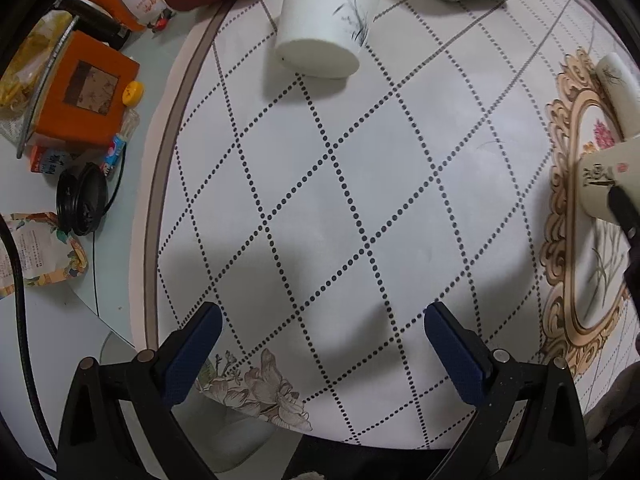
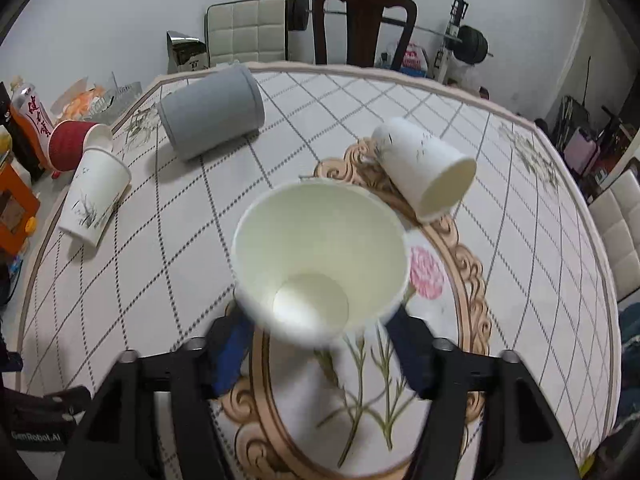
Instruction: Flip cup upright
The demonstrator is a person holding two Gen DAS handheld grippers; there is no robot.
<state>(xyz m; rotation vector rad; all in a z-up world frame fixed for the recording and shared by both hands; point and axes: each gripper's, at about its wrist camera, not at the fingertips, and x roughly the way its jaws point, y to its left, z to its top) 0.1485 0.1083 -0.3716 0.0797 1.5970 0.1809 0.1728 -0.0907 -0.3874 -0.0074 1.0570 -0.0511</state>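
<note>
My right gripper (image 2: 320,336) is shut on a white paper cup (image 2: 320,256) and holds it above the table with its open mouth facing the camera; the same cup shows at the right edge of the left wrist view (image 1: 600,184). Another white paper cup (image 2: 428,168) lies on its side just beyond it. A white cup with grass print (image 2: 94,196) stands upside down at the left; it also shows in the left wrist view (image 1: 328,20). A grey cup (image 2: 212,116) and a red cup (image 2: 74,144) lie on their sides. My left gripper (image 1: 320,336) is open and empty above the tablecloth.
The round table has a checked cloth (image 1: 360,200) with a gold floral medallion (image 2: 460,280). An orange box (image 1: 84,92), snack packets and a black cable coil (image 1: 82,200) crowd the left rim. A dark wooden chair (image 2: 360,20) stands behind the table.
</note>
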